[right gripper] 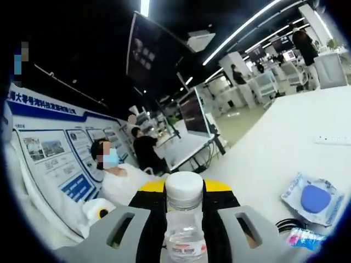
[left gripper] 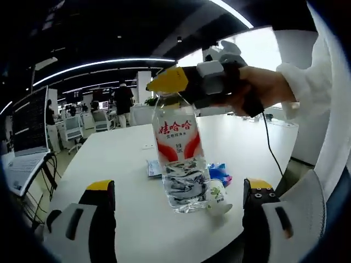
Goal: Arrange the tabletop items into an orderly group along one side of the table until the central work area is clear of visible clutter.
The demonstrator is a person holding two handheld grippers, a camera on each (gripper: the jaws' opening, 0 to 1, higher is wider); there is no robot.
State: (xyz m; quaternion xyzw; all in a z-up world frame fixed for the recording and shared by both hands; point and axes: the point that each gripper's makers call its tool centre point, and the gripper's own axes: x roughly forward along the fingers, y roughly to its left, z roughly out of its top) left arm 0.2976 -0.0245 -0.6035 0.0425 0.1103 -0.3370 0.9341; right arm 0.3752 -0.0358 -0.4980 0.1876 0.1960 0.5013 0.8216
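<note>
A clear water bottle (left gripper: 178, 159) with a red and white label stands upright on the white table (left gripper: 109, 159), its base at or just above the top. My right gripper (left gripper: 170, 83), held by a hand coming from the right, is shut on the bottle's neck. In the right gripper view the white cap (right gripper: 184, 189) sticks up between the yellow-tipped jaws of the right gripper (right gripper: 184, 198). My left gripper (left gripper: 179, 185) is open, its jaws wide apart on either side of the bottle's lower part, not touching it.
A small white bottle (left gripper: 217, 195), a blue packet (left gripper: 220, 173) and a flat packet (left gripper: 153, 167) lie by the water bottle. A packet with a blue disc (right gripper: 312, 200), a small pink and blue wrapper (right gripper: 304, 238) and a power strip (right gripper: 332, 141) also lie on the table. A laptop (left gripper: 24, 142) stands left.
</note>
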